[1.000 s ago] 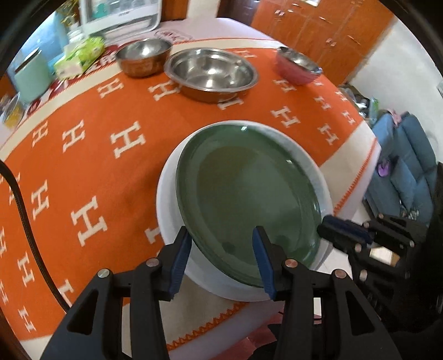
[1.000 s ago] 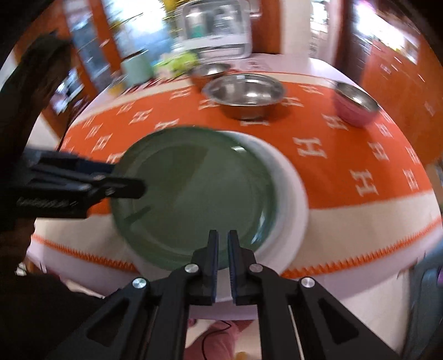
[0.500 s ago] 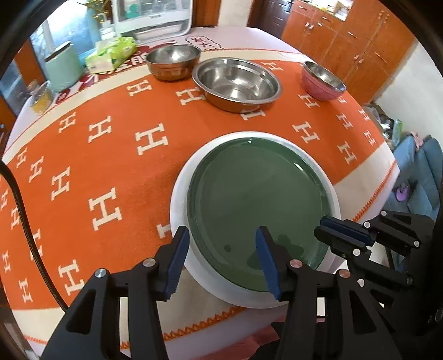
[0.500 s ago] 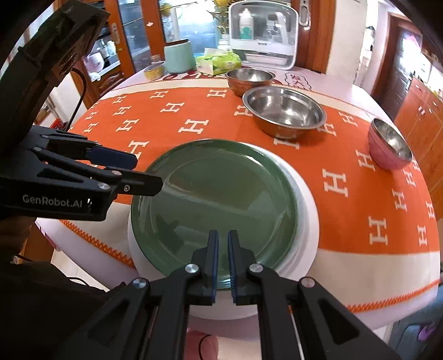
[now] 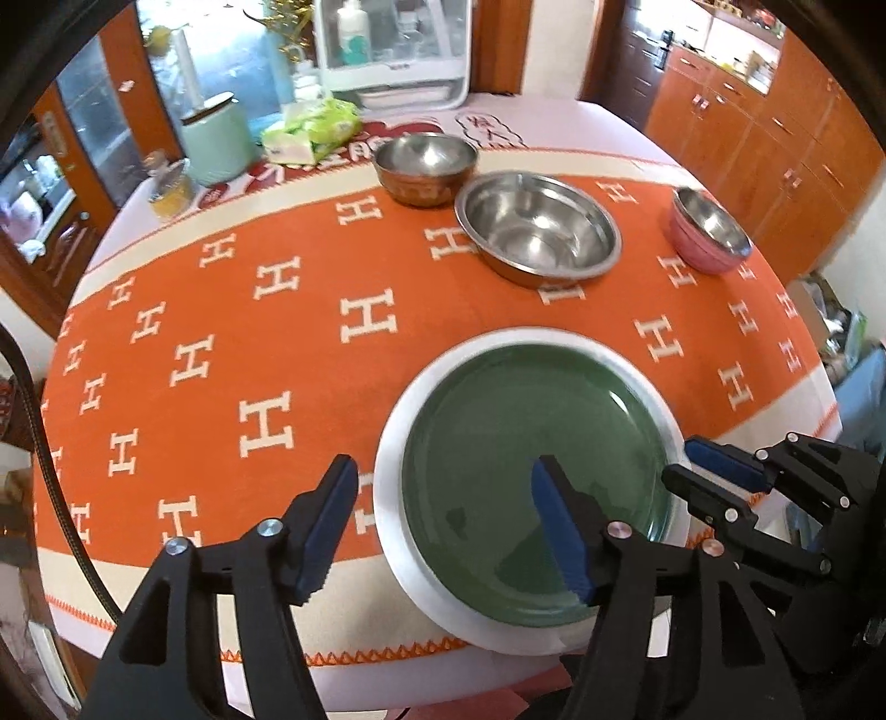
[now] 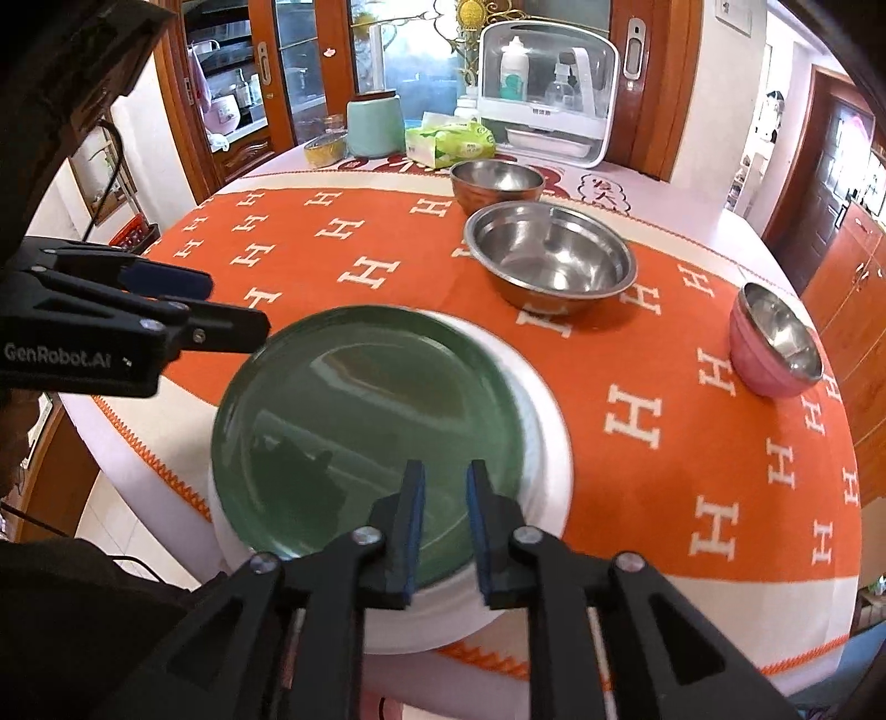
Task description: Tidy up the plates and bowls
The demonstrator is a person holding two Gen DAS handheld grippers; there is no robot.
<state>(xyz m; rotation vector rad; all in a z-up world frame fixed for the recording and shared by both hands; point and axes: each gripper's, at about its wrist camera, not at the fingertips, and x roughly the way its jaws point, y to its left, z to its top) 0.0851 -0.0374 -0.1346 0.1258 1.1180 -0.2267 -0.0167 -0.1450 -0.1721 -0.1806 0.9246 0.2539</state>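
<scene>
A green plate lies on a larger white plate at the near edge of the table; both show in the right wrist view, green on white. My left gripper is open and empty above the plates' left side. My right gripper is open a little and empty over the green plate's near rim. Farther back stand a large steel bowl, a copper-sided bowl and a pink bowl.
The round table wears an orange cloth with white H marks. At the back are a mint canister, a tissue pack, a small jar and a white cabinet. The table edge is close below the plates.
The green plate now rests on the white plate. My right gripper has opened slightly. My left gripper has opened wider and drawn back and up to the left.
</scene>
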